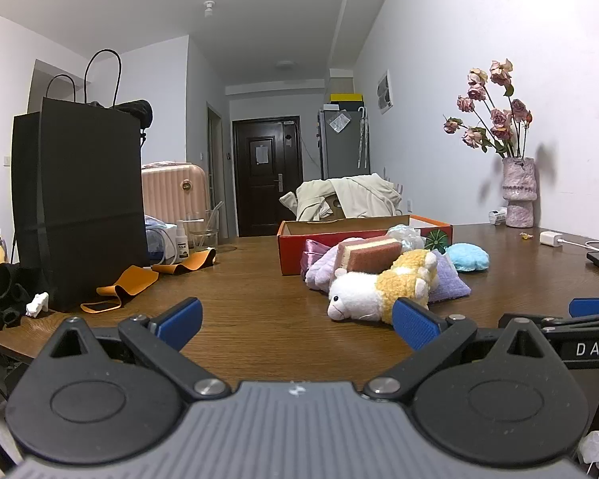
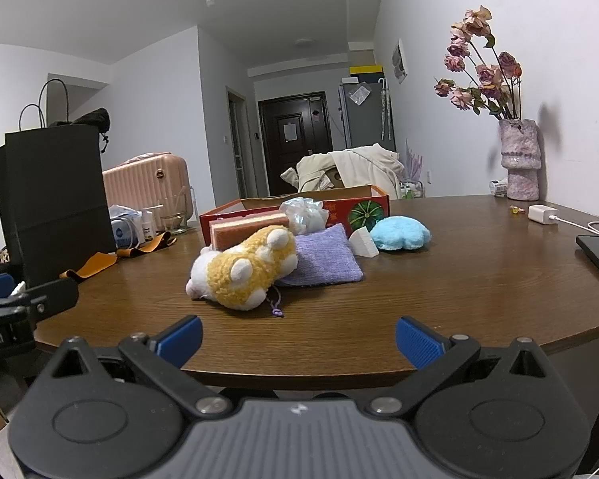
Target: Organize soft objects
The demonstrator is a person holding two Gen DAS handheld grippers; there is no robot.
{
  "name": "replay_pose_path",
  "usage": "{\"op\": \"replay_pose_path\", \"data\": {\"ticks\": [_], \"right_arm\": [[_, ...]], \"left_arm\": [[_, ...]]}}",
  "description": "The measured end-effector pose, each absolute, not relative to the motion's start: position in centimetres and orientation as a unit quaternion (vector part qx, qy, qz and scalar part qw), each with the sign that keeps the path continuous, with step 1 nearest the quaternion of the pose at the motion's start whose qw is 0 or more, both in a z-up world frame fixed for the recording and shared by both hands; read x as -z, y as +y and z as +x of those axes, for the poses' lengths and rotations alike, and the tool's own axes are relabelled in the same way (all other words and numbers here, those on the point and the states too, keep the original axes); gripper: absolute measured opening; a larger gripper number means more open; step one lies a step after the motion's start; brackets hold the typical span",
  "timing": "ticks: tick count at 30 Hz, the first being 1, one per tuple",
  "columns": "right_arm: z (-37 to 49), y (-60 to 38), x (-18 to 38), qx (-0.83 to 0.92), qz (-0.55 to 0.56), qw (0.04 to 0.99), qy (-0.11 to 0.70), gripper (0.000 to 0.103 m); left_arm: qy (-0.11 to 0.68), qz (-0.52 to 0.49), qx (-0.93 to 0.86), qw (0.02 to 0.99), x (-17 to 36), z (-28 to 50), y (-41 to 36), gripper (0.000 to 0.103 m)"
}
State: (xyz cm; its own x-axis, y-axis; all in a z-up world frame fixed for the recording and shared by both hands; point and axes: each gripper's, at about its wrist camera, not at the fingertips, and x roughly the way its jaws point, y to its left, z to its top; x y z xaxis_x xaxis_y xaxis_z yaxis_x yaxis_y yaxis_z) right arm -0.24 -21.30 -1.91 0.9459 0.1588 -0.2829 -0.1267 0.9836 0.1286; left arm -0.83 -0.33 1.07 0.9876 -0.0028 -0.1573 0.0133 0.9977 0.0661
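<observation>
Left gripper (image 1: 297,325) spread wide over the table (image 1: 251,279), nothing between its blue pads, nothing touched. Right gripper (image 2: 298,337) just as wide at the table's near edge, empty too. Ahead of both lies the plush sheep (image 2: 245,269), white head, yellow body, on its side; from the left wrist view it sits just beyond the right-hand pad. Behind it, a purple pouch (image 2: 323,257), a pink sponge (image 2: 243,231) and a blue puff (image 2: 399,233), all piled against the red box (image 2: 363,207).
</observation>
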Motion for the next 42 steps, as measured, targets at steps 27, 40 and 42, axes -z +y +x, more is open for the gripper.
{"op": "replay_pose_path", "data": {"ticks": [27, 40, 42], "right_arm": [[2.6, -22.0, 0.2, -0.072, 0.064, 0.983, 0.155, 0.103], [9.7, -22.2, -0.2, -0.106, 0.101, 0.967, 0.209, 0.096], [11.2, -22.5, -0.3, -0.112, 0.118, 0.962, 0.217, 0.094]], "left_arm": [[0.101, 0.036, -0.005, 0.994, -2.7, 2.5, -0.3, 0.103], [0.183, 0.001, 0.07, 0.981, -2.3, 12.1, -0.2, 0.103], [0.193, -0.01, 0.09, 0.977, -2.2, 13.7, 0.1, 0.103]]}}
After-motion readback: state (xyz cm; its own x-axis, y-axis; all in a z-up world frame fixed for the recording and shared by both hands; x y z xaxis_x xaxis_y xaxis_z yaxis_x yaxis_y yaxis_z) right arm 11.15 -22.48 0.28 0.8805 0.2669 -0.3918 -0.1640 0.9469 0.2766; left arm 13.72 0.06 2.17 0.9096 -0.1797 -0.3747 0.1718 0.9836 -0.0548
